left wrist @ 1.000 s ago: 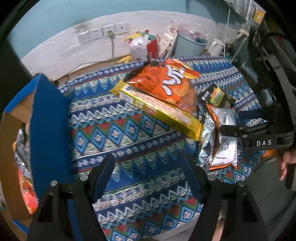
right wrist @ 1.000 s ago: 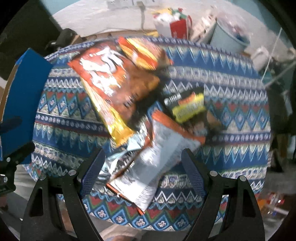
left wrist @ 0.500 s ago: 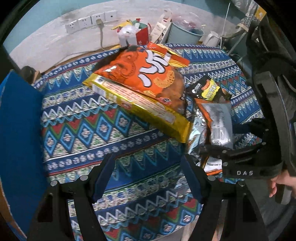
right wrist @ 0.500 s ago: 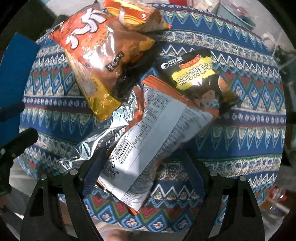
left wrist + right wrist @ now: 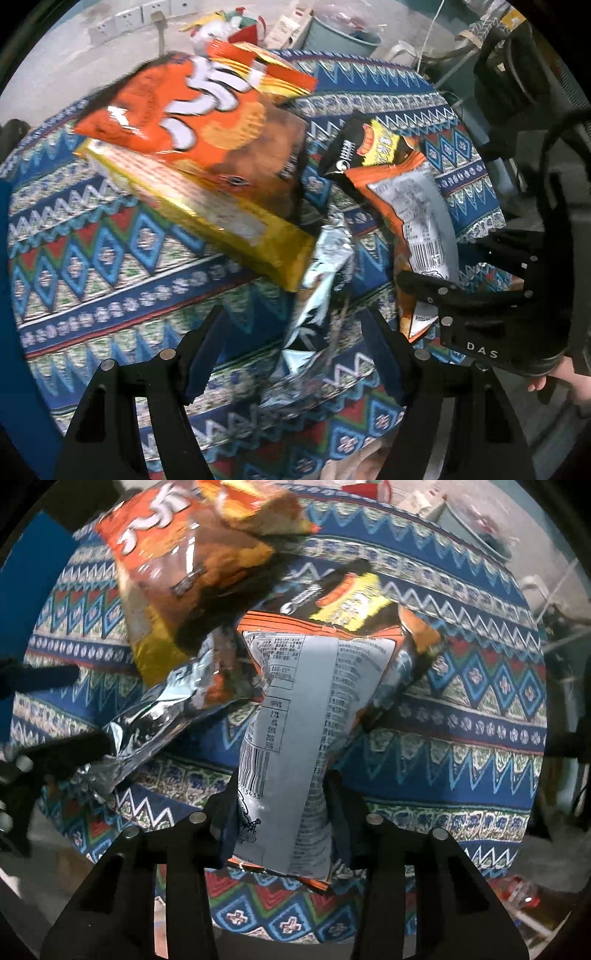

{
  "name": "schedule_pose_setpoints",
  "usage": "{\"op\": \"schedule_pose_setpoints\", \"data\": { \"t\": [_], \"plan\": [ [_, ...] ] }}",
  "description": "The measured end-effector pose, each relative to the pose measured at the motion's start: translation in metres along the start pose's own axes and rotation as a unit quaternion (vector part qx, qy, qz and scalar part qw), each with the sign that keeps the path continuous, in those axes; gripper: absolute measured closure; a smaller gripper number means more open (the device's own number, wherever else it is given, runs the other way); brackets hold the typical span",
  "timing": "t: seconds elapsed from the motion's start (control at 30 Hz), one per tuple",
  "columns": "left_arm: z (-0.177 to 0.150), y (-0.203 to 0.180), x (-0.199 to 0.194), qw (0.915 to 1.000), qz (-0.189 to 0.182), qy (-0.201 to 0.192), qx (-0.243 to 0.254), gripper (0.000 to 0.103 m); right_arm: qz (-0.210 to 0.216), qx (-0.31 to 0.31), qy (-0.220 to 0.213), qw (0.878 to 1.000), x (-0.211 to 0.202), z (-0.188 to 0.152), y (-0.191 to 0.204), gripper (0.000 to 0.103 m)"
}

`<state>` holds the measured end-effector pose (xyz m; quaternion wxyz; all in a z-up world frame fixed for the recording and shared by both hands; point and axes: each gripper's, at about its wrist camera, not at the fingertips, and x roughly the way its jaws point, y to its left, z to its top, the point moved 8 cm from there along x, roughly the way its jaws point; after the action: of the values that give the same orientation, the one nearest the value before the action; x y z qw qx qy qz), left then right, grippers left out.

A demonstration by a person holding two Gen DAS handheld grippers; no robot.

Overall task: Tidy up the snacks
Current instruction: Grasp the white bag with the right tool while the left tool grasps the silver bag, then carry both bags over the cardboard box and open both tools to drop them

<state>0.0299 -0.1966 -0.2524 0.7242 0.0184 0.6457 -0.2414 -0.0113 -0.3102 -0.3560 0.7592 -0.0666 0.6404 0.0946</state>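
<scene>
Snack bags lie piled on a round table under a patterned cloth [image 5: 110, 258]. My right gripper [image 5: 282, 794] points straight down and its jaws are closing. Both pads press the sides of a grey-backed orange bag [image 5: 295, 720], which stands between them. In the left wrist view the same bag [image 5: 417, 206] is pinched by the black right gripper [image 5: 424, 291]. My left gripper [image 5: 291, 328] is open, and the end of a crumpled silver foil bag [image 5: 325, 254] lies between its fingers, untouched. A large orange chip bag [image 5: 192, 110] rests on a long yellow packet [image 5: 207, 206].
A black-and-yellow bag [image 5: 369, 147] sits behind the grey-backed one, and a small striped orange bag [image 5: 266, 70] at the far edge. A blue box flap [image 5: 7, 332] stands at the left. Wall sockets [image 5: 125, 18], a bucket [image 5: 340, 37] and clutter lie beyond. A hand [image 5: 554, 373] holds the right gripper.
The right gripper has dropped onto the grey-backed bag and its jaws have come in against it. The left gripper has moved right and down, over the silver foil bag.
</scene>
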Motion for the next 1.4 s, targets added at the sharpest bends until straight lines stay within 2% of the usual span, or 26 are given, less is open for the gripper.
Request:
{"op": "schedule_pose_setpoints", "data": {
  "t": [0.33,0.43,0.53,0.6,0.67,0.83,1.03,1.4],
  "plan": [
    [0.003,-0.014,0.035,0.9994,0.027,0.014,0.016,0.029,0.037,0.051,-0.01,0.998,-0.003,-0.005,-0.056,0.053],
    [0.004,-0.016,0.04,0.9986,0.042,0.011,0.03,0.046,0.04,0.057,-0.012,0.997,-0.001,-0.007,-0.064,0.05],
    [0.005,-0.023,0.043,0.9981,0.039,0.013,0.046,0.065,0.038,0.058,-0.013,0.998,0.004,-0.002,-0.062,0.049],
    [0.006,-0.026,0.043,0.9977,0.043,0.011,0.051,0.068,0.031,0.051,-0.011,0.998,0.01,0.001,-0.058,0.049],
    [0.005,-0.026,0.038,0.9972,0.045,0.005,0.06,0.069,0.025,0.041,-0.013,0.999,0.01,0.004,-0.059,0.049],
    [0.0,-0.03,0.022,0.9961,0.052,-0.005,0.071,0.071,0.022,0.017,-0.022,0.999,0.002,0.004,-0.04,0.068],
    [-0.009,-0.02,-0.003,0.9964,0.057,-0.015,0.06,0.071,0.025,0.013,-0.025,0.999,-0.017,0.003,-0.031,0.069],
    [-0.024,0.014,-0.062,0.9942,0.076,-0.062,0.044,0.071,0.038,-0.007,-0.078,0.996,-0.067,0.035,-0.003,0.069]
  ]
}}
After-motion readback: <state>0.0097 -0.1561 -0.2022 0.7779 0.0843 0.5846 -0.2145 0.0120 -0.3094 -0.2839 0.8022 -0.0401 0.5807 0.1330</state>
